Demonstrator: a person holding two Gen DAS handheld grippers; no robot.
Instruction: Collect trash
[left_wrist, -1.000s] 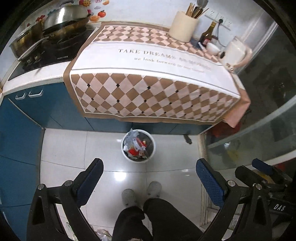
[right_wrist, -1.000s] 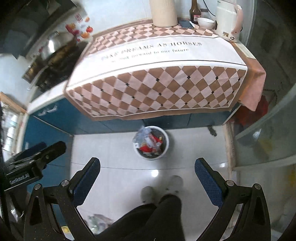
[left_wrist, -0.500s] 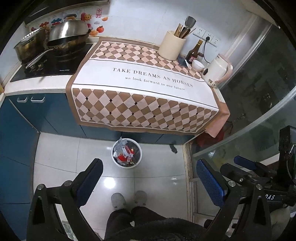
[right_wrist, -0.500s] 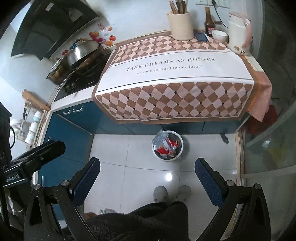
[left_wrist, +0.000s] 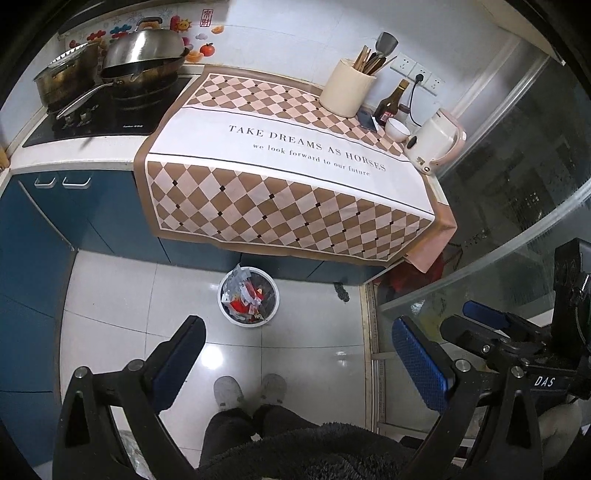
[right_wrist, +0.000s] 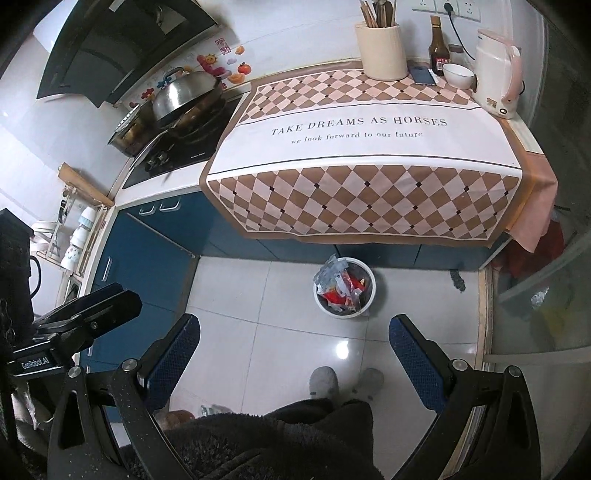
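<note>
A white round trash bin stands on the tiled floor in front of the counter, full of red and clear wrappers. It also shows in the right wrist view. My left gripper is open and empty, held high above the floor, well back from the bin. My right gripper is open and empty at a similar height. In the left wrist view the right gripper shows at the right edge. In the right wrist view the left gripper shows at the left edge.
A checkered cloth covers the counter, with a utensil jar, bottle, bowl and kettle at the back. Pots sit on the stove. Blue cabinets left, glass door right. My feet stand below.
Both grippers have risen and pulled back, so the bin and counter look smaller and farther. More of the wall, stove and floor is in view. Both grippers stayed open.
</note>
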